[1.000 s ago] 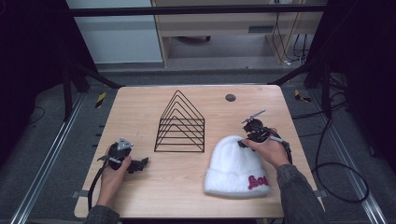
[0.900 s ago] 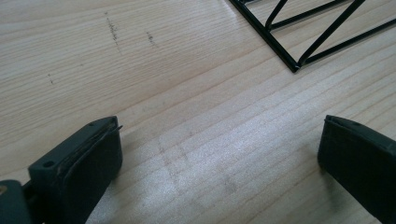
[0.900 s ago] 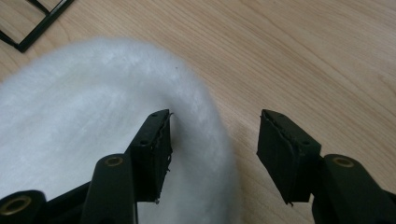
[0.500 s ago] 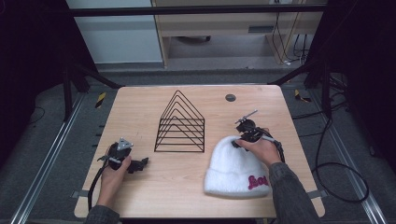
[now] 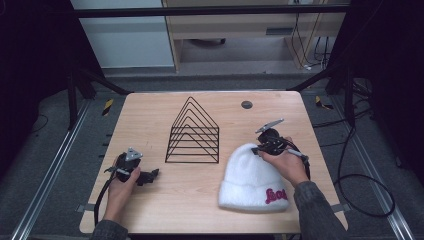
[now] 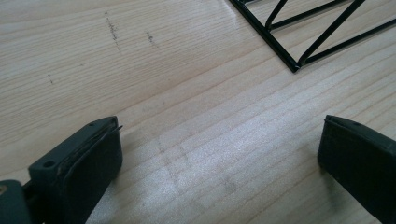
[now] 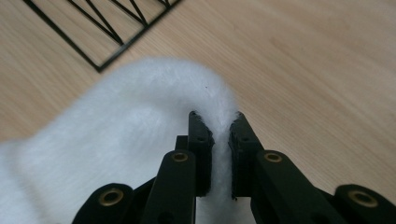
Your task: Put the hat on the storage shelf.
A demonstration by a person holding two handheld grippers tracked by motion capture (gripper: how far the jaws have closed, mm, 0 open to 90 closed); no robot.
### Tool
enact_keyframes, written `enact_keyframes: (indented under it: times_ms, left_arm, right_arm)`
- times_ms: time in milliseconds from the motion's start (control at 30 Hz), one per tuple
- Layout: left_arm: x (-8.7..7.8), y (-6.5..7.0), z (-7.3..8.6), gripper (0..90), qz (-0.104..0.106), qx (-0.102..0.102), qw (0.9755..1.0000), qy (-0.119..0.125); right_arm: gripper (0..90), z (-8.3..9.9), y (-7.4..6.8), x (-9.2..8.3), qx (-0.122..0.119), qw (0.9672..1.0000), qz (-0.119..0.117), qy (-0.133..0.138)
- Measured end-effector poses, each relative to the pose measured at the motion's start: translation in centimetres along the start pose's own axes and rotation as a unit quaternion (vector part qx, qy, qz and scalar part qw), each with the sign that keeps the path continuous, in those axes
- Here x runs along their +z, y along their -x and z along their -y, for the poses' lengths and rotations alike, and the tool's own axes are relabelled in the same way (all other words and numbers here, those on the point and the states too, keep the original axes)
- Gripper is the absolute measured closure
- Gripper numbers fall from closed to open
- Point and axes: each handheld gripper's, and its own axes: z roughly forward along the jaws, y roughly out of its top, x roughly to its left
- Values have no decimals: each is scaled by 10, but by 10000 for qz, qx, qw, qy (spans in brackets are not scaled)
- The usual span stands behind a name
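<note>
Nearest the person, the right gripper has just been closing its jaws, and in the right gripper view they now pinch a fold of the white beanie at its crown, the fluffy knit squeezed up between the two black pads. A second ago the same gripper stood at the crown with its jaws still apart and nothing caught; now the cloth is clamped, so the grasp looks made. In the high view the beanie lies flat on the near right part of the bench, its red-lettered cuff toward the person and its rounded top under the right gripper. The hat itself looks as flat as before, with just the pinched tuft raised. On the near left, the left gripper rests on the wood where it was, its jaws wide apart and holding nothing, as the left gripper view shows bare grain between the pads. Further in, the black wire rack stands upright at the middle of the bench, just beyond the hat's crown and apart from it, unmoved. Past it, a small dark round disc sits near the far edge. With the crown gripped, the likely next step is lifting the beanie, perhaps toward the rack; a thin pinch of soft knit could slip.
</note>
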Motion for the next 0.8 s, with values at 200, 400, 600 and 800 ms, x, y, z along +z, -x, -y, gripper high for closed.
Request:
enact_keyframes:
  times_ms: [200, 400, 600, 800]
  left_arm:
    - [0, 0, 0, 0, -12, 12, 10000, 4]
    - [-1, 3, -1, 22, 82, 141, 9999, 16]
    - [-29, 6, -12, 53, 114, -12, 9986, 518]
    - [-60, 9, -33, 50, 147, 6, 9940, 1081]
  right_arm:
    - [827, 7, -19, -51, -292, 9954, 8, 912]
    - [830, 17, -36, -94, -398, 9860, -39, 1620]
    - [831, 13, -56, -137, -707, 9737, -43, 2165]
    - [831, -4, -61, -161, -920, 9673, 162, 2359]
